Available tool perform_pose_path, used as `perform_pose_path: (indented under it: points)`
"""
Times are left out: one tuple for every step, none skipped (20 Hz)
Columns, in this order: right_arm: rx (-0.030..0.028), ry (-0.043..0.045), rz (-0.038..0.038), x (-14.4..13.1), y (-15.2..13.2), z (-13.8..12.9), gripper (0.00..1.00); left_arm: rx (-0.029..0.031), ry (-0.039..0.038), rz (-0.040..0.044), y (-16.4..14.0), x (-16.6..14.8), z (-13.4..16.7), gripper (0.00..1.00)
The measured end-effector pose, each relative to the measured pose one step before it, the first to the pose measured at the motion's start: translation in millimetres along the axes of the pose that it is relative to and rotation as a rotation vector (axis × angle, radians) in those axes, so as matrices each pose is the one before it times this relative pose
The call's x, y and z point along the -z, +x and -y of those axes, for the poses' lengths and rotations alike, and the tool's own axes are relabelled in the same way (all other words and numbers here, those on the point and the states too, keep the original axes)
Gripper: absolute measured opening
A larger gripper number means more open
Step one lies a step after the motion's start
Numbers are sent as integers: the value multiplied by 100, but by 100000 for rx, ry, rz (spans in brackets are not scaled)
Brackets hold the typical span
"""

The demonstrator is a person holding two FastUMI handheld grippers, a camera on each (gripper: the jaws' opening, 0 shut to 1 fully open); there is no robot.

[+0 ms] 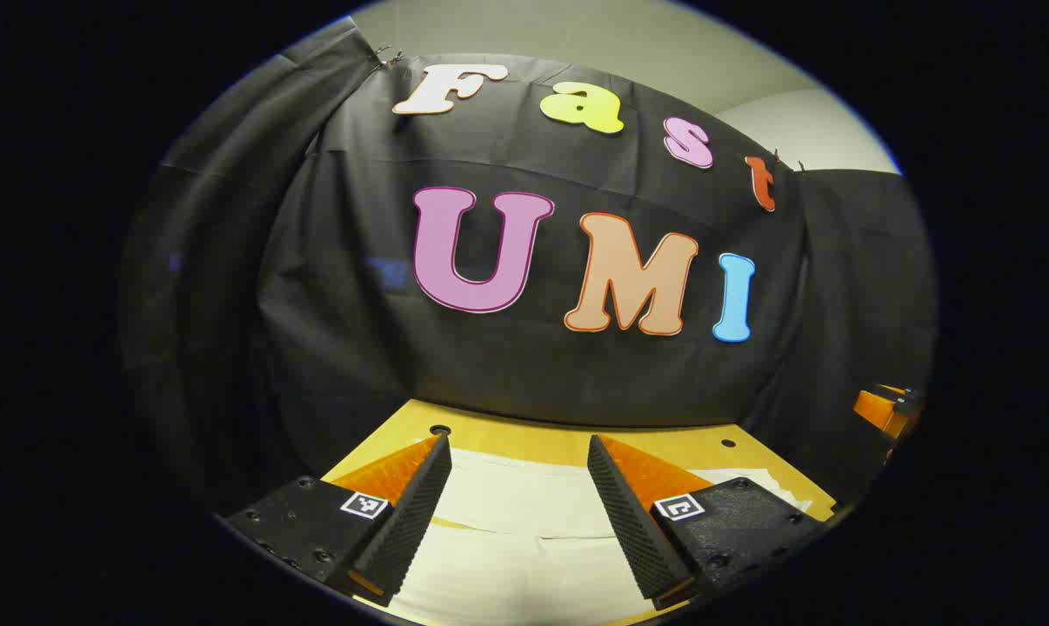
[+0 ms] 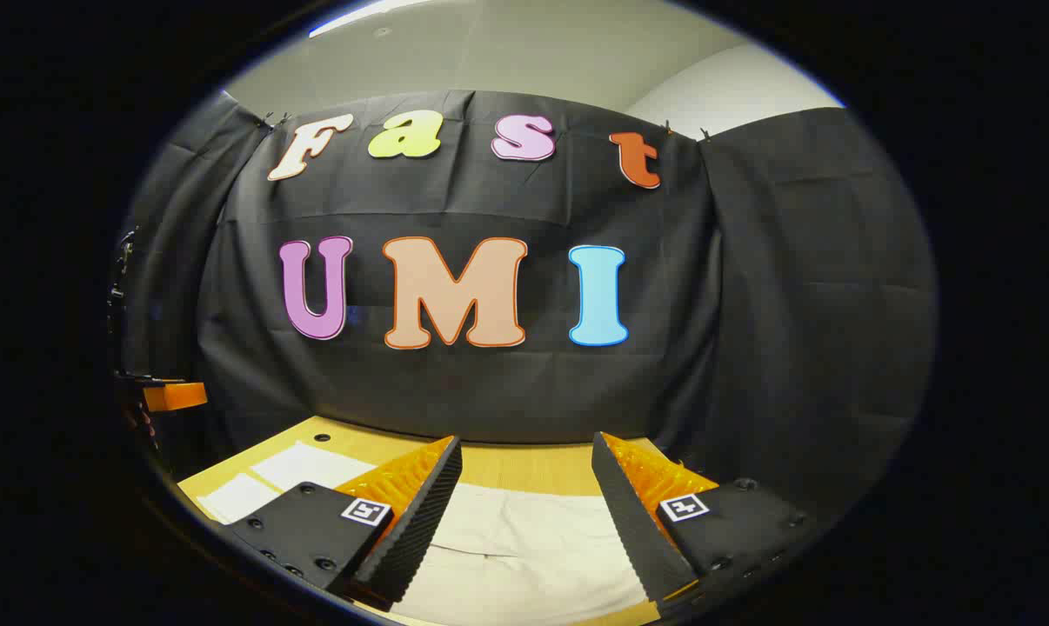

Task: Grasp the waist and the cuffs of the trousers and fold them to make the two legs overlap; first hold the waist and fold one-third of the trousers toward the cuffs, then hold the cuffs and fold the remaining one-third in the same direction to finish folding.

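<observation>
1. Left gripper (image 1: 519, 465): sits at the bottom centre of the left gripper view. Its fingers are spread wide, with nothing between them.
2. Right gripper (image 2: 526, 465): sits at the bottom centre of the right gripper view. Its fingers are likewise spread apart and pinch nothing.
3. Trousers (image 1: 524, 530): pale cream cloth lying flat on the table (image 1: 577, 443), seen in the lower centre of the left gripper view through the gap between the fingers. A horizontal fold line or edge crosses the cloth there.
4. In the right gripper view the trousers (image 2: 524, 548) fill the lower centre between the fingers, and more pale cloth shows at lower left.
5. Table (image 2: 524, 465): yellow-wood top, bare strip visible above the cloth in both views, ending at the black cloth wall.
6. The other gripper shows as an orange part at the right edge of the left gripper view and at the left edge of the right gripper view.
</observation>
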State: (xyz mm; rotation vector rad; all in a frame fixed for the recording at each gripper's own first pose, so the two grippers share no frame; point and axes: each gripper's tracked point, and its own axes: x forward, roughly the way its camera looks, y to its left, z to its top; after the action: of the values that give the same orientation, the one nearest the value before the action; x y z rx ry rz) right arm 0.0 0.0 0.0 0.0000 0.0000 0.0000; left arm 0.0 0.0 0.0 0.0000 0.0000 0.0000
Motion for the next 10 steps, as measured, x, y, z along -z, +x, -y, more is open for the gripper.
perform_pose_path:
  points:
    - [853,-227,-181,37,-177,184,96,831,-366,-87,121,224,305,94]
    - [784,-133,189,-59,-143,173,96,697,-86,-280,111,402,288,95]
    - [291,-152,60,-73,-80,13,96,504,188,-188,76,155,118,92]
    - [156,-331,77,10,0,-22,96,451,283,-80,-16,104,150,95]
    - [69,-547,81,-90,-57,-47,96,508,253,140,-59,101,94,95]
    - [132,-738,-13,68,-75,0,96,556,157,-149,-25,62,95,95]
    - [263,-715,43,-25,36,-74,96,602,204,-544,-62,424,130,95]
    - [-199,-261,124,33,-20,-63,96,242,383,-817,-85,404,-89,95]
    - [-357,212,40,-28,-1,-273,96,-199,551,-570,-132,159,-145,97]
    - [-597,818,-333,179,-138,-283,96,-214,736,-353,-113,175,-167,95]
